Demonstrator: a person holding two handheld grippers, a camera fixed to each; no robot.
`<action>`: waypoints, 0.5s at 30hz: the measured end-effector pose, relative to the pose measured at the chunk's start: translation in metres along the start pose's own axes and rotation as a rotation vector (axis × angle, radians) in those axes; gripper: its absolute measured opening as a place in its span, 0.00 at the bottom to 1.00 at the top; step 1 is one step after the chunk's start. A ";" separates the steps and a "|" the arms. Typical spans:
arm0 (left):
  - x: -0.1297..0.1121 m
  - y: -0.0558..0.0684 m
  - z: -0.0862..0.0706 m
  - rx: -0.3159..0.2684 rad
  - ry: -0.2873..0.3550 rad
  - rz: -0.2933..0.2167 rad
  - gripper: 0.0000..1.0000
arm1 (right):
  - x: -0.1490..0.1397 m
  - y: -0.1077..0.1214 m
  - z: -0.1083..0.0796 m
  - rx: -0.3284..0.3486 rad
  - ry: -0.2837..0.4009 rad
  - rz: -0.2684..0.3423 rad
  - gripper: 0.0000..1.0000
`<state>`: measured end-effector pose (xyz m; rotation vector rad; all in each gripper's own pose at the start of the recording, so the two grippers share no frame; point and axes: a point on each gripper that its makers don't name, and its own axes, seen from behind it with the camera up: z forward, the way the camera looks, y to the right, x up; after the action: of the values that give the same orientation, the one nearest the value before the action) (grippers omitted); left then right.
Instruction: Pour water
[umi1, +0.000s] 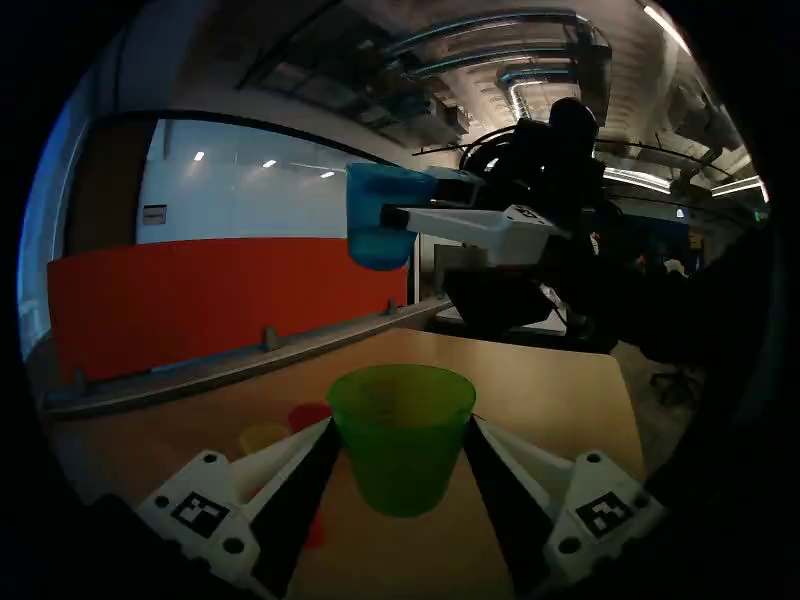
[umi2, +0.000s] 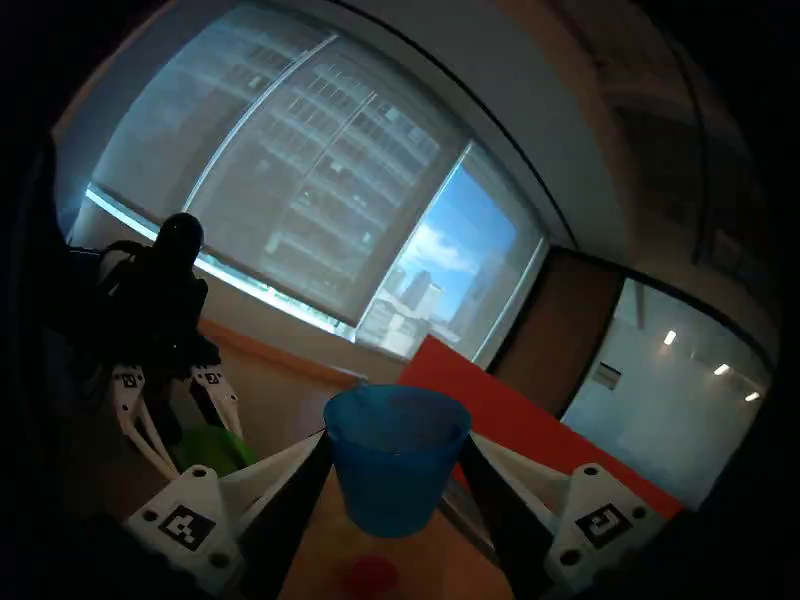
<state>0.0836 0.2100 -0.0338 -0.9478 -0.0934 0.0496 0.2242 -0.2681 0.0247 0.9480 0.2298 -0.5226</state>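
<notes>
1. Left gripper (umi1: 402, 425): closed partway on green cup (umi1: 402, 440), one finger pressed to each side of the wall just below the rim. Held upright, low over the table (umi1: 560, 400).
2. Right gripper (umi2: 397, 437): closed the same way on blue cup (umi2: 397, 470), gripping the upper wall. Seen from the left gripper view as raised above and beyond the green cup, roughly upright, well apart from it.
3. Contents: cannot tell whether either cup holds water, as no surface is visible inside.
4. Handling (judged): thin plastic tumblers, light, smooth and tapered. Likely to flex or slip downward if squeezed hard, so best held high on the wall, where the taper wedges against the fingers. Moderate pressure only.
5. Next step (judged): bring the blue rim over the green mouth, then tilt slowly. Risk of spill if rims are misaligned or the cup rotates in the grip.
6. Surroundings: yellow cup (umi1: 262, 436) and red cup (umi1: 308, 412) standing on the table behind the left fingers, with a red partition (umi1: 200, 300) beyond.
</notes>
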 end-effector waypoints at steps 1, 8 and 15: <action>0.000 0.001 0.000 -0.001 0.001 0.000 0.83 | 0.001 0.000 0.001 0.000 0.001 -0.008 0.89; 0.002 0.005 0.000 -0.010 0.006 0.001 0.84 | 0.012 0.002 0.005 0.002 0.010 -0.073 0.89; 0.004 0.006 0.001 -0.012 0.012 0.000 0.83 | 0.019 -0.003 0.008 0.015 0.012 -0.138 0.89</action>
<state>0.0878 0.2143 -0.0377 -0.9597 -0.0826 0.0439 0.2384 -0.2822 0.0192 0.9539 0.3037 -0.6465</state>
